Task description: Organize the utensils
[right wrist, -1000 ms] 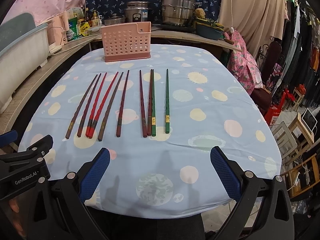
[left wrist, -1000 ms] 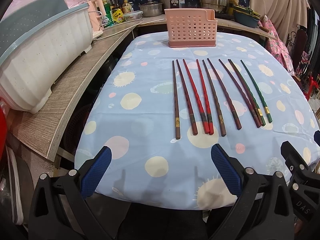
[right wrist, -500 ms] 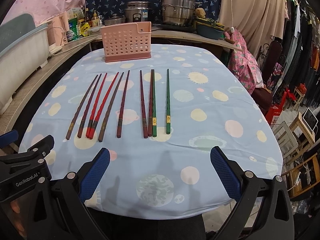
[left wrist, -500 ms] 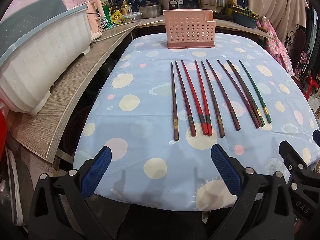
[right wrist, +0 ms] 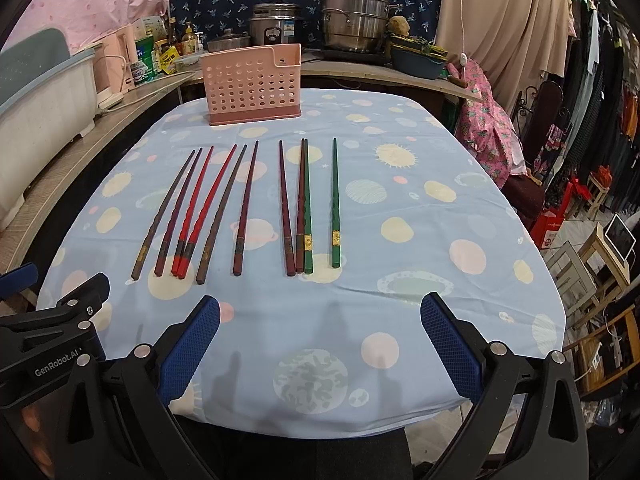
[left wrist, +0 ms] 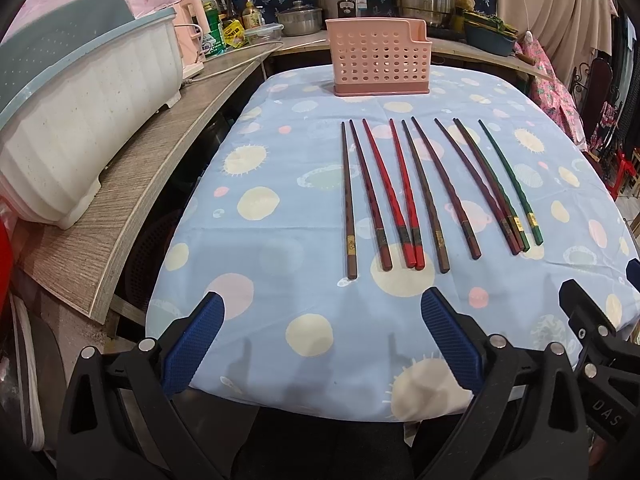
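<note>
- Your left gripper (left wrist: 320,336) hangs over the near edge of the table, its two blue-padded fingers (left wrist: 192,340) spread wide with nothing between them.
- Your right gripper (right wrist: 320,336) hangs the same way, just beside the left one, blue pads (right wrist: 450,344) far apart and holding nothing.
- In front of you, ten chopsticks (left wrist: 412,200) lie in a loose row on the blue spotted tablecloth (left wrist: 280,160), thick ends toward you and tips pointing away.
- Going by the left wrist view, from the left you have a brown stick (left wrist: 347,200), a dark red-brown one, then two bright red sticks (left wrist: 404,200) whose thick ends touch.
- Further right come more brown and dark red sticks, and last two green chopsticks (right wrist: 335,204); one green lies alone at the far right, the other lies right against a dark red stick.
- The pink perforated utensil holder (right wrist: 253,84) stands upright at the far end of the table, beyond the chopstick tips and apart from them.
- On your left, a white tub with a blue rim (left wrist: 80,120) sits on a wooden counter (left wrist: 120,216).
- Steel pots (right wrist: 352,20) stand on the back counter behind the holder.
</note>
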The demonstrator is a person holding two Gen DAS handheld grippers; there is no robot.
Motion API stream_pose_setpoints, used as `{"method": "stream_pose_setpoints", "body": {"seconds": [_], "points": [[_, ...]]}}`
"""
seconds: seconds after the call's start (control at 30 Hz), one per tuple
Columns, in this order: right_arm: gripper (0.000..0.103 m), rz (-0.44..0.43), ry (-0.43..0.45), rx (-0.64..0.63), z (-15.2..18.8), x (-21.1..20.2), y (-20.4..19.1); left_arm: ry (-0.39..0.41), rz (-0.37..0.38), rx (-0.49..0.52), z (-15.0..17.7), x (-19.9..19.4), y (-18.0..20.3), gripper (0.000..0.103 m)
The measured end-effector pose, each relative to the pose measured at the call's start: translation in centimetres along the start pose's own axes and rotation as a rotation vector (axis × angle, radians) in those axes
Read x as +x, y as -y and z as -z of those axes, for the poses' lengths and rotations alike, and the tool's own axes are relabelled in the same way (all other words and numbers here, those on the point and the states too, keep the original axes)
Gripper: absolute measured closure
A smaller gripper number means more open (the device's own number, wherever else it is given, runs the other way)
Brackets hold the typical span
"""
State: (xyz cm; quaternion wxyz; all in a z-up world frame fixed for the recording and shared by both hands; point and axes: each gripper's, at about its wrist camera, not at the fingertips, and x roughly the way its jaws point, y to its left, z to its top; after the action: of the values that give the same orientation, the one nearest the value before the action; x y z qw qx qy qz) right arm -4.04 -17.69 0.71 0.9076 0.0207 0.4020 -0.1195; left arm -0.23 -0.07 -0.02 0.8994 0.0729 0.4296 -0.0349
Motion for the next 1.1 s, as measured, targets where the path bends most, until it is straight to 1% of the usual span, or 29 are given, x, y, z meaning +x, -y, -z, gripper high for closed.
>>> {"method": "stream_pose_setpoints", "body": {"seconds": [1.1], "points": [[0.007, 0.005, 0.006, -0.003, 0.08, -0.08, -0.07, 0.004, -0.002, 0.001, 0.15, -0.36, -0.27, 0.010]]}}
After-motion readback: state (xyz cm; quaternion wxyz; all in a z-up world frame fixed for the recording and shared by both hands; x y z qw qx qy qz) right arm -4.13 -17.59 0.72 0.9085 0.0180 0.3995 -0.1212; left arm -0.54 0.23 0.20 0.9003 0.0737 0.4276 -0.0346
